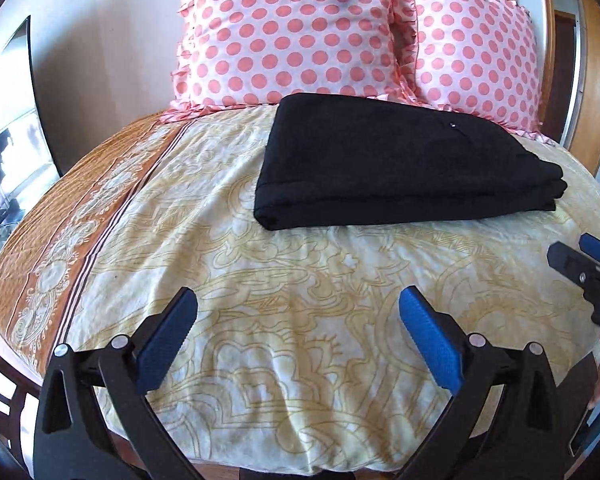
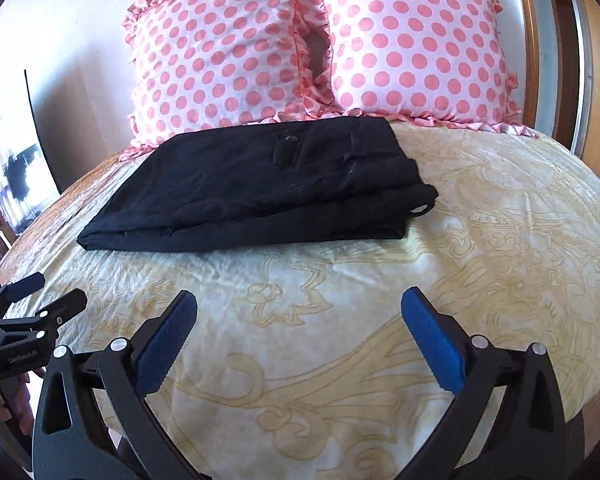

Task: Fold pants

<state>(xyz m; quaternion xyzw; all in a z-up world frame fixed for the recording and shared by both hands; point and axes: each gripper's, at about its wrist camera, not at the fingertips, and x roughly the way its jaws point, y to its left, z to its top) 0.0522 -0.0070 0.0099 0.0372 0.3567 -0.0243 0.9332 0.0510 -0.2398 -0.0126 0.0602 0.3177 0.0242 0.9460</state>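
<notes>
The black pants (image 1: pixel 396 160) lie folded into a flat stack on the bed, in front of the pillows. They also show in the right wrist view (image 2: pixel 260 184), with a back pocket and a button on top. My left gripper (image 1: pixel 298 300) is open and empty, held over the bedspread well short of the pants. My right gripper (image 2: pixel 298 300) is open and empty too, also back from the pants. The right gripper shows at the right edge of the left wrist view (image 1: pixel 580 252). The left gripper shows at the left edge of the right wrist view (image 2: pixel 40 292).
Two pink polka-dot pillows (image 1: pixel 288 28) (image 2: pixel 416 40) stand against the wall behind the pants. The cream patterned bedspread (image 1: pixel 300 280) has an orange border on the left (image 1: pixel 68 216). A wooden door frame (image 2: pixel 596 80) is on the right.
</notes>
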